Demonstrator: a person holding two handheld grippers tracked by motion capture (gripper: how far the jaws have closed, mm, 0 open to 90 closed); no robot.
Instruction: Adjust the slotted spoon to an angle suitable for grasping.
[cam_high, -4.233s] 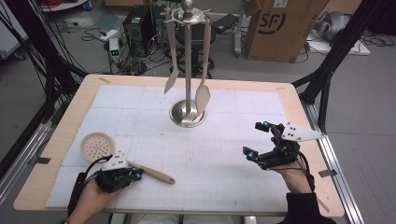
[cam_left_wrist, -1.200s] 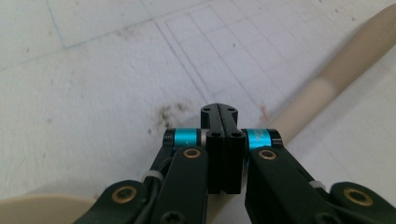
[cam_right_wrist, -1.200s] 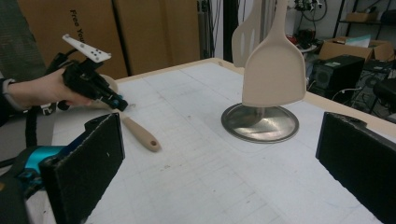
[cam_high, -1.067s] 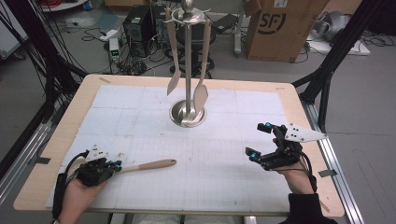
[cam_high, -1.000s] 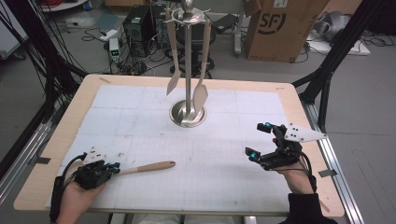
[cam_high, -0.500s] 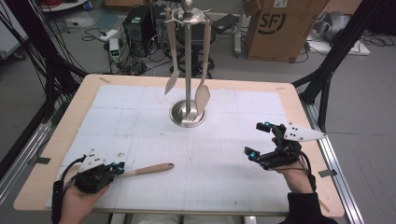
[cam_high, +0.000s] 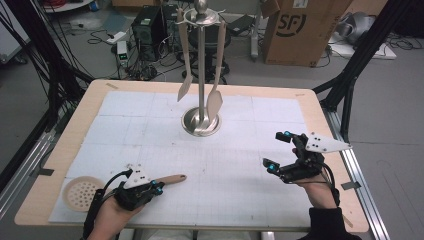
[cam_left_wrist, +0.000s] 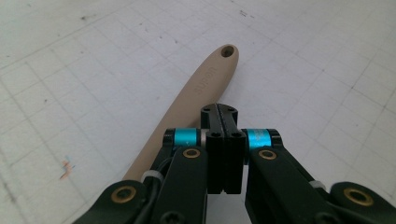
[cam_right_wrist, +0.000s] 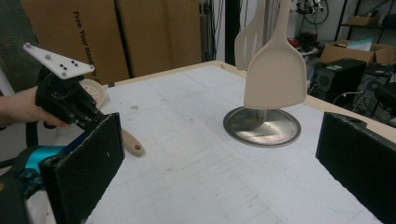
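High view: fixed above the near edge of the table (cam_high: 320, 107), facing forward and down, far enough to take in the whole top and the floor clutter beyond at 12 o'clock.

Left gripper view: mounted on the left gripper (cam_left_wrist: 223, 116), looking along its shut jaws, very near the gridded mat, with the beige handle (cam_left_wrist: 196, 93) running toward 1 o'clock.

Right gripper view: low over the table, facing across it between wide-apart jaws, utensil stand (cam_right_wrist: 261, 126) at 1 o'clock, left gripper (cam_right_wrist: 65, 100) at 9 o'clock.

Shared by all three: the handle (cam_high: 172, 178) and mat; shared by high and right views: the stand (cam_high: 201, 122).
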